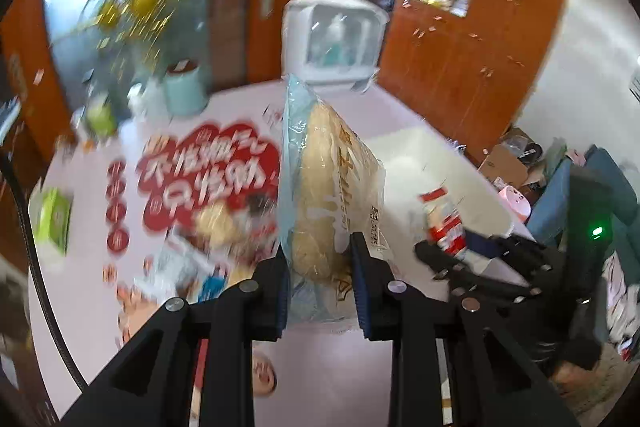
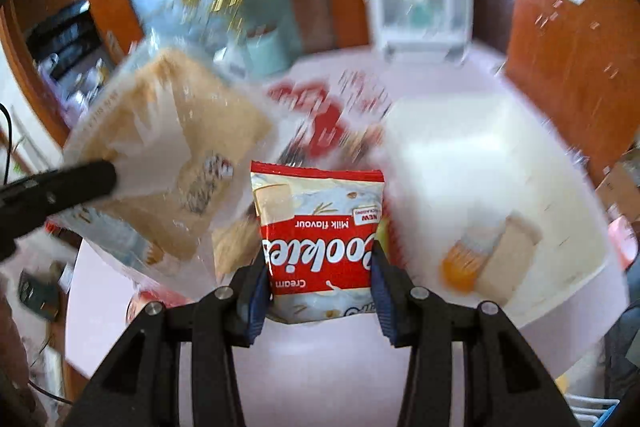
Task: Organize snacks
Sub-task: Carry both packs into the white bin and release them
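Observation:
My left gripper (image 1: 320, 259) is shut on a clear bag of pale bread (image 1: 328, 187) and holds it upright above the table. The same bread bag (image 2: 168, 155) shows at the left of the right wrist view, with the left gripper's finger (image 2: 80, 179) on it. My right gripper (image 2: 320, 267) is shut on a red and white cookie packet (image 2: 320, 231), held off the table. That packet (image 1: 444, 223) and the right gripper (image 1: 472, 255) show at the right of the left wrist view. A white tray (image 2: 560, 267) on the right holds a snack packet (image 2: 488, 255).
The round table (image 1: 328, 367) has a pale cloth with red lettering (image 1: 208, 175). More snack packets (image 1: 200, 267) lie at its left. A white cabinet (image 1: 336, 39) and a mint bucket (image 1: 186, 89) stand at the far edge. Wooden cupboards (image 1: 472, 59) stand behind.

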